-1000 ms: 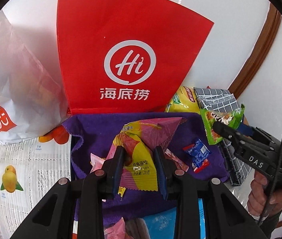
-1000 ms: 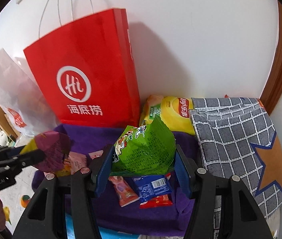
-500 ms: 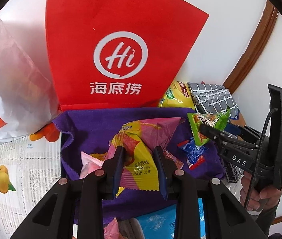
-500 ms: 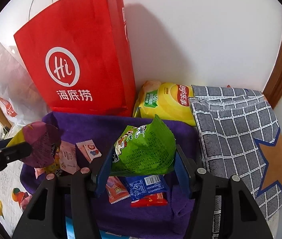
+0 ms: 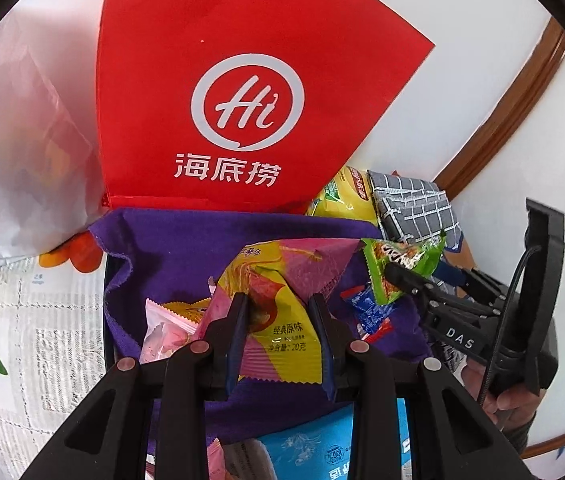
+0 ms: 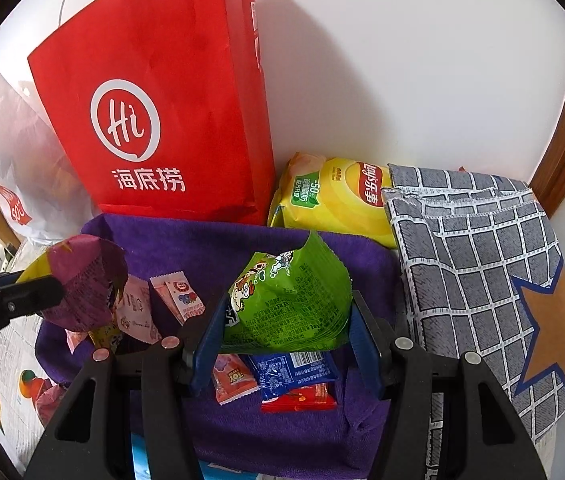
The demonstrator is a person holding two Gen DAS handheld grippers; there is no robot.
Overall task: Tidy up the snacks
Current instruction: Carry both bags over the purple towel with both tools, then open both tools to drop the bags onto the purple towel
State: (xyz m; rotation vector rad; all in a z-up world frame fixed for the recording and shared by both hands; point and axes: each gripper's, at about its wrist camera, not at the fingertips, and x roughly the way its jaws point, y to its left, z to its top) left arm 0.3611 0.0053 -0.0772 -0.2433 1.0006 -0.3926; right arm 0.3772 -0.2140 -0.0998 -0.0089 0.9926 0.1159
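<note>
My left gripper [image 5: 280, 304] is shut on a yellow and pink snack packet [image 5: 282, 304], held above a purple cloth [image 5: 186, 240]. In the right wrist view that packet [image 6: 86, 284] hangs at the left in the left gripper [image 6: 54, 292]. My right gripper [image 6: 286, 312] is shut on a puffy green snack bag [image 6: 290, 300], also above the purple cloth [image 6: 202, 240]. The left wrist view shows the green bag [image 5: 402, 264] at the right, in the right gripper [image 5: 392, 272]. Small pink, blue and red packets [image 6: 294, 376] lie on the cloth below.
A red paper bag [image 6: 170, 120] stands against the white wall behind the cloth. A white plastic bag [image 5: 14, 152] is to its left. A yellow chips bag [image 6: 334, 196] and a grey checked fabric bag [image 6: 482, 280] lie to the right. A fruit-print table cover [image 5: 22, 320] lies at the left.
Both cameras have tipped a little, so the red bag sits higher and larger in view. Both packets stay held in the grippers.
</note>
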